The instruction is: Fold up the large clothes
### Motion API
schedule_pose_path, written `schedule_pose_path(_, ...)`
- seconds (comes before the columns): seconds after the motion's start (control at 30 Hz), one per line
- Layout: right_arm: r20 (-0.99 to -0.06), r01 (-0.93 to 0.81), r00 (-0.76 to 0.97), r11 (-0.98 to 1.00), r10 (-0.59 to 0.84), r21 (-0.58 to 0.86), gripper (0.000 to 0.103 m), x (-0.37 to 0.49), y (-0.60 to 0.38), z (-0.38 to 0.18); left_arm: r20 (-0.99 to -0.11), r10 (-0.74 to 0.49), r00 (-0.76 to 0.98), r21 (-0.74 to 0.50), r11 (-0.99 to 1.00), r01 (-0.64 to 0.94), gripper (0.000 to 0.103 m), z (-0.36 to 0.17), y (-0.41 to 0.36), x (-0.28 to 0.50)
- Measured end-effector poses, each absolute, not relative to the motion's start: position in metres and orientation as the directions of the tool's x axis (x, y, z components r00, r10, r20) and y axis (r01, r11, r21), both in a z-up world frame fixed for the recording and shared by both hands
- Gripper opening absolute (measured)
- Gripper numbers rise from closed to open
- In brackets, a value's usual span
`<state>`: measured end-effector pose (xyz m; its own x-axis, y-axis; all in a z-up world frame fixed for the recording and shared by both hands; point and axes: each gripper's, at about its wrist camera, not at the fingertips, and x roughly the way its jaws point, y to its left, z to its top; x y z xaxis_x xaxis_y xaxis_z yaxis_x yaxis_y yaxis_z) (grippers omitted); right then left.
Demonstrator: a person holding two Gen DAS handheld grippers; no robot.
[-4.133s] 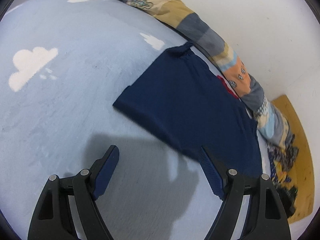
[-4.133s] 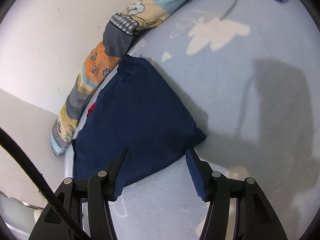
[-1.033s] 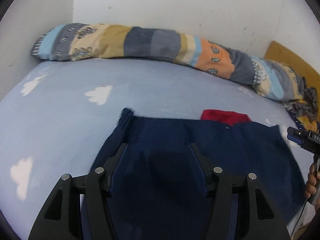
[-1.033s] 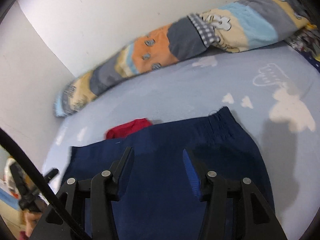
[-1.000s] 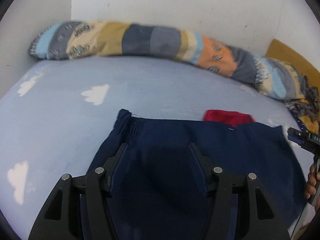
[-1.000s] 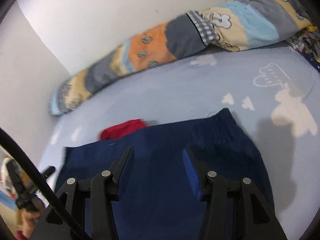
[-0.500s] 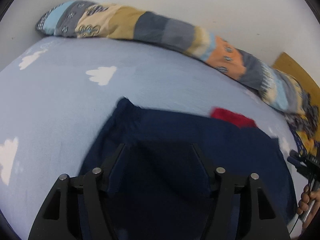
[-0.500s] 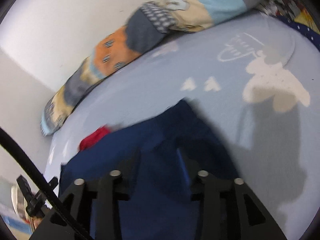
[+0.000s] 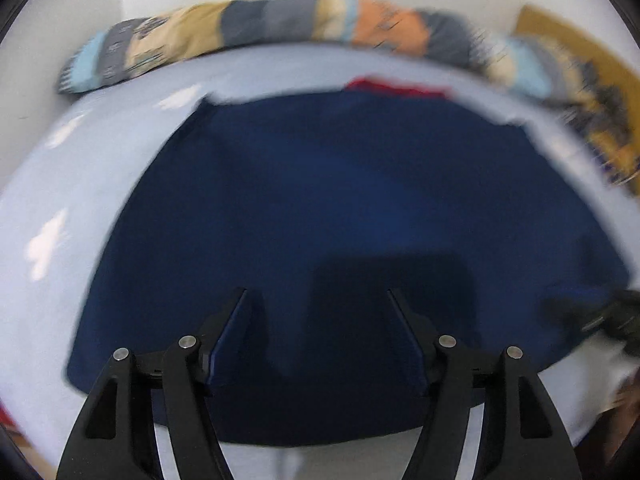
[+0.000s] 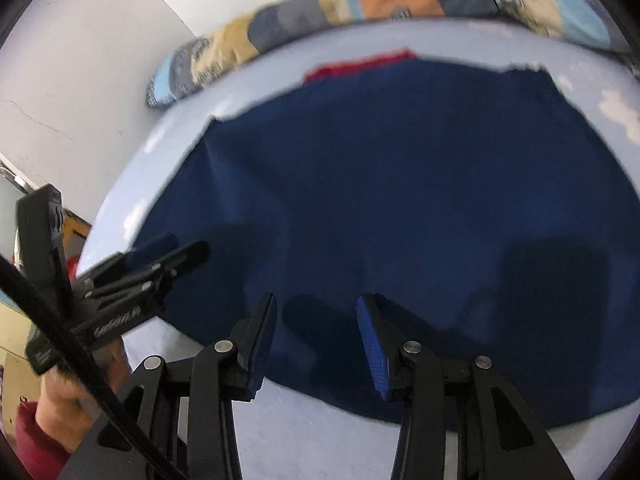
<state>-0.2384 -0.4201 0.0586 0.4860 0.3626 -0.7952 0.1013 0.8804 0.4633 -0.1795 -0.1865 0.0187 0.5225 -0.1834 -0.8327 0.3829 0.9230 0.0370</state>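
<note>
A navy blue garment lies folded flat on the light blue bed sheet; it also fills the right wrist view. My left gripper is open and empty, hovering over the garment's near edge. My right gripper is open and empty over the near edge too. The left gripper also shows at the left of the right wrist view, and the right gripper is a dark blur at the right of the left wrist view.
A red cloth peeks from behind the garment's far edge. A long patchwork pillow lies along the white wall behind the bed. Patterned cloth and a yellow board lie at the far right.
Both grippers have dropped lower and pulled back toward the garment's near edge. The garment now fills both views. Both views are motion-blurred.
</note>
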Motion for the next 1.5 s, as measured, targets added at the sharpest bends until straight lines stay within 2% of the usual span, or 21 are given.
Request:
schedule_pose_path(0.1,-0.827,0.218,0.471,0.868,0.307,0.447,0.044,-0.256,-0.454,0.048,-0.809,-0.151,0.568,0.085,0.926,0.367,0.067,0.017,-0.156,-0.184)
schedule_pose_path(0.17,-0.841,0.293,0.477,0.855,0.256,0.427,0.044,-0.268,-0.478,0.048,-0.803,-0.161,0.574,0.064,0.934,0.352,0.067,0.02,-0.137,-0.184)
schedule_pose_path(0.23,-0.859,0.379,0.48,0.84,0.18,0.388,0.044,-0.285,-0.504,0.049,-0.795,-0.167,0.583,0.044,0.943,0.33,0.067,0.025,-0.123,-0.183)
schedule_pose_path(0.33,-0.886,0.517,0.463,0.801,0.036,0.302,0.044,-0.312,-0.536,0.053,-0.788,-0.111,0.606,0.095,0.95,0.298,0.067,0.033,-0.117,-0.186)
schedule_pose_path(0.4,-0.882,0.569,0.47,0.777,-0.039,0.269,0.045,-0.325,-0.543,0.062,-0.772,-0.143,0.619,0.058,0.954,0.294,0.067,0.048,-0.12,-0.19)
schedule_pose_path(0.53,-0.807,0.47,0.59,0.806,0.016,0.359,0.048,-0.326,-0.529,0.081,-0.723,-0.227,0.653,0.013,0.94,0.341,0.068,0.082,-0.152,-0.203)
schedule_pose_path(0.63,-0.787,0.354,0.612,0.864,0.076,0.359,0.05,-0.31,-0.5,0.085,-0.699,-0.218,0.681,0.023,0.945,0.326,0.077,0.091,-0.179,-0.213)
schedule_pose_path(0.73,-0.798,0.277,0.593,0.903,0.108,0.328,0.05,-0.299,-0.471,0.08,-0.68,-0.235,0.694,0.012,0.943,0.332,0.077,0.083,-0.205,-0.227)
schedule_pose_path(0.83,-0.806,0.259,0.585,0.919,0.095,0.296,0.05,-0.299,-0.458,0.08,-0.705,-0.208,0.678,0.041,0.943,0.331,0.077,0.057,-0.222,-0.232)
schedule_pose_path(0.9,-0.815,0.26,0.574,0.926,0.08,0.274,0.053,-0.301,-0.459,0.08,-0.758,-0.212,0.617,0.021,0.938,0.347,0.077,0.04,-0.231,-0.226)
schedule_pose_path(1.03,-0.843,0.288,0.525,0.907,0.117,0.306,0.054,-0.29,-0.466,0.063,-0.793,-0.174,0.584,0.038,0.942,0.333,0.077,0.021,-0.236,-0.219)
schedule_pose_path(1.17,-0.85,0.339,0.508,0.876,0.137,0.343,0.054,-0.288,-0.478,0.053,-0.784,-0.131,0.606,0.097,0.939,0.329,0.077,0.017,-0.237,-0.22)
schedule_pose_path(1.33,-0.865,0.45,0.498,0.834,0.062,0.319,0.054,-0.297,-0.502,0.052,-0.763,-0.124,0.635,0.135,0.93,0.343,0.077,0.023,-0.237,-0.224)
schedule_pose_path(1.43,-0.877,0.516,0.479,0.819,-0.034,0.25,0.054,-0.304,-0.515,0.057,-0.747,-0.124,0.653,0.151,0.925,0.348,0.077,0.028,-0.237,-0.225)
schedule_pose_path(1.5,-0.861,0.517,0.508,0.811,-0.032,0.275,0.055,-0.308,-0.519,0.063,-0.74,-0.129,0.66,0.157,0.921,0.356,0.077,0.029,-0.239,-0.227)
